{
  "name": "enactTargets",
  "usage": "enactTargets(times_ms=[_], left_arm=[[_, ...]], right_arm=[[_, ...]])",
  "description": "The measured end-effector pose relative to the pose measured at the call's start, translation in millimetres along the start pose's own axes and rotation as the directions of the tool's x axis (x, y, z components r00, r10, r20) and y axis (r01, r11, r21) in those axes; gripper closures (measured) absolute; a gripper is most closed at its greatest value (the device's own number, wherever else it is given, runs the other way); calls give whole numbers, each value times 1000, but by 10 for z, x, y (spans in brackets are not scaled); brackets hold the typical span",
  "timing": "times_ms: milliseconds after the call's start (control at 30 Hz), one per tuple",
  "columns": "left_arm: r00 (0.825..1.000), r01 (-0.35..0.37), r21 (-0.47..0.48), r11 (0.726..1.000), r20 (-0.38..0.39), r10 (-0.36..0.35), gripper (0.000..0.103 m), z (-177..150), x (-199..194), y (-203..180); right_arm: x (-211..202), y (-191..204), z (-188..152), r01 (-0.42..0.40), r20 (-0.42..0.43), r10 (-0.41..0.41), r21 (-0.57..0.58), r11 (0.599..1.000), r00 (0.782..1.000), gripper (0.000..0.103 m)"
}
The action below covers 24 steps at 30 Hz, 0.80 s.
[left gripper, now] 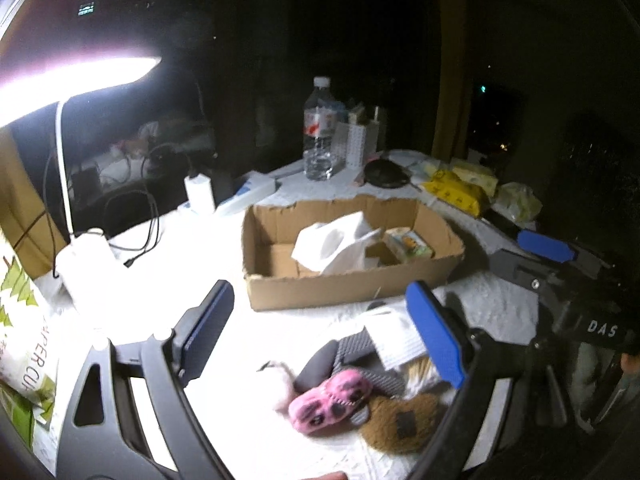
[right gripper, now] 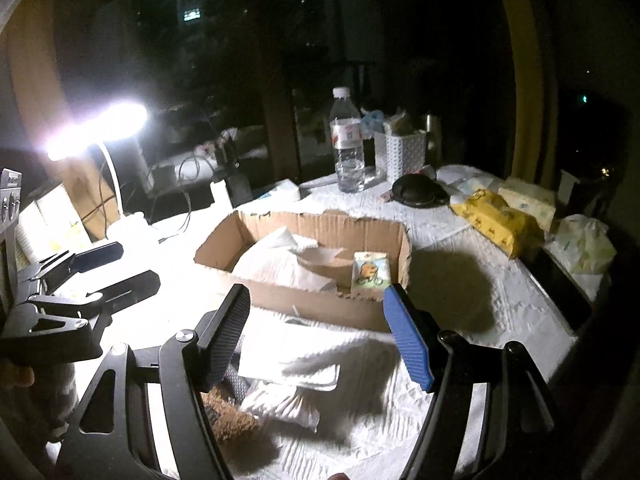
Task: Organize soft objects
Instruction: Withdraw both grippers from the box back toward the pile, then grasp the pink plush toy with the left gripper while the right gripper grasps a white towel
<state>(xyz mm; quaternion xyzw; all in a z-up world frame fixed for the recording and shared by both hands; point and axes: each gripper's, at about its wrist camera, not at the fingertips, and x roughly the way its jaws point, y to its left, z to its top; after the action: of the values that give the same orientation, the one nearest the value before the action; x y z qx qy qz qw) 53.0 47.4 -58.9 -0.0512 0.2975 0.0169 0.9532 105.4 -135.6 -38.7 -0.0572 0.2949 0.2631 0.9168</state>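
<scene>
Dark room at night; white-covered table [right gripper: 460,224] under glaring desk lamp [right gripper: 100,128], dark window [right gripper: 192,12] with lit tower block behind.

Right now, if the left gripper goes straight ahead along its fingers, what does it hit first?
Probably the near wall of the cardboard box. The left gripper is open and empty, angled down over the cloth pile, which lies lower in the left wrist view. Depth is unclear, so it might catch the pile first.

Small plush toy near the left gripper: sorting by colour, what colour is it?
Pink with dark markings; left wrist view.
</scene>
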Motion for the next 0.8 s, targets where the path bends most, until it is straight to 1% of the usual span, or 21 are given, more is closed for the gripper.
enactTargets(times_ms=[233, 433, 633, 800], left_arm=[[998, -9, -3, 1000, -60, 9, 14, -260, 159, 43], [993, -12, -19, 1000, -115, 10, 14, -468, 340, 84], [988, -7, -28, 1000, -156, 3, 14, -598, 475, 98], [984, -13, -51, 999, -179, 3, 14, -657, 534, 161]], right_arm=[[223, 38, -177, -32, -58, 31, -6, 999, 998, 30], [452, 108, -307, -61, -113, 58, -23, 998, 992, 30], [672, 121, -421, -68, -154, 63, -24, 997, 986, 31], [798, 129, -482, -67, -171, 60, -34, 997, 983, 31]])
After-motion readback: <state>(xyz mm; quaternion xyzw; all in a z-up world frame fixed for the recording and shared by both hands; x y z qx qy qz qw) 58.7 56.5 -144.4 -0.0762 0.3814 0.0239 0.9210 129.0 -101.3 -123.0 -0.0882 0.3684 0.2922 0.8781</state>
